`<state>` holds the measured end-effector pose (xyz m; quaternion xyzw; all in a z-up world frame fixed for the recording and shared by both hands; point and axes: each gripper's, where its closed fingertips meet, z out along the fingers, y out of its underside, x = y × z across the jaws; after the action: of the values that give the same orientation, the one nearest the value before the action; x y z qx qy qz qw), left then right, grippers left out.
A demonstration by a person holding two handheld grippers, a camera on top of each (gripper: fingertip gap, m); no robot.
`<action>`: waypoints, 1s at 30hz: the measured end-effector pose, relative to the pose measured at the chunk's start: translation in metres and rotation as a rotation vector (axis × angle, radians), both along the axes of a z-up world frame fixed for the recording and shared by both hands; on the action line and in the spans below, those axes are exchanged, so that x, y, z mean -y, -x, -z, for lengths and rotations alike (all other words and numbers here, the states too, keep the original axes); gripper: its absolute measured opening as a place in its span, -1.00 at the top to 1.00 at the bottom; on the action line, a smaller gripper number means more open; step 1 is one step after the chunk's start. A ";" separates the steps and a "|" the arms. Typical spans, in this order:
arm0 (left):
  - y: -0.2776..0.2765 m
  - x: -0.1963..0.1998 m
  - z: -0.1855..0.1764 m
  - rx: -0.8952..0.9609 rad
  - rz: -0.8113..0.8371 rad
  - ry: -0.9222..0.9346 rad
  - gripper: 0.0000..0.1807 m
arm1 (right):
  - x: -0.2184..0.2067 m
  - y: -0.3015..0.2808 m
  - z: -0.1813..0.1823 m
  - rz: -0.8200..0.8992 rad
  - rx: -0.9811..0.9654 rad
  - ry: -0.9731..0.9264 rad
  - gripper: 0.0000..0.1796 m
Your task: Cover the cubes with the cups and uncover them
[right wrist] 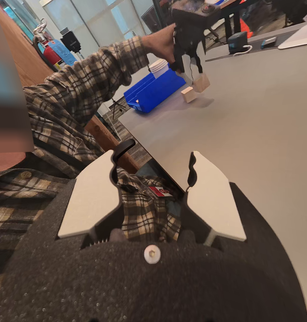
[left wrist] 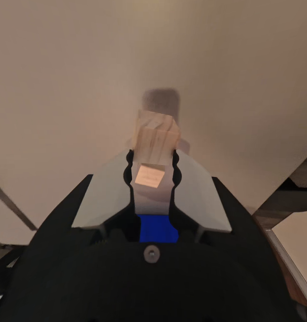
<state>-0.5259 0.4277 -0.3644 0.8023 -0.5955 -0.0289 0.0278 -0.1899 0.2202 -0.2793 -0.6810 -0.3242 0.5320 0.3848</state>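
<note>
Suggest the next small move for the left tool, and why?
Probably lower the held cube to the table beside the other cube and open. The left tool grips it off the surface; the cups sit stacked in the blue bin.

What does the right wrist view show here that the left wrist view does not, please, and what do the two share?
Only the right wrist view shows the blue bin, the stacked white cups standing in it, the person's plaid sleeve and the open, empty right gripper near the table's edge.

Only the left wrist view looks straight down on the two cubes, though blurred.

Both show the left gripper holding a wooden cube above the table, with a second cube resting on it.
</note>
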 end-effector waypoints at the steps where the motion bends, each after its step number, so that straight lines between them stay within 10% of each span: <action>1: -0.002 -0.002 0.005 0.007 -0.001 0.008 0.52 | -0.001 -0.002 0.001 0.005 0.004 0.004 0.12; 30: -0.021 -0.005 0.043 0.072 -0.079 0.082 0.42 | -0.013 0.005 0.012 -0.025 0.027 0.043 0.11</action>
<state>-0.5049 0.4331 -0.4077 0.8240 -0.5645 0.0256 0.0403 -0.1950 0.2330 -0.2908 -0.6920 -0.3265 0.5345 0.3589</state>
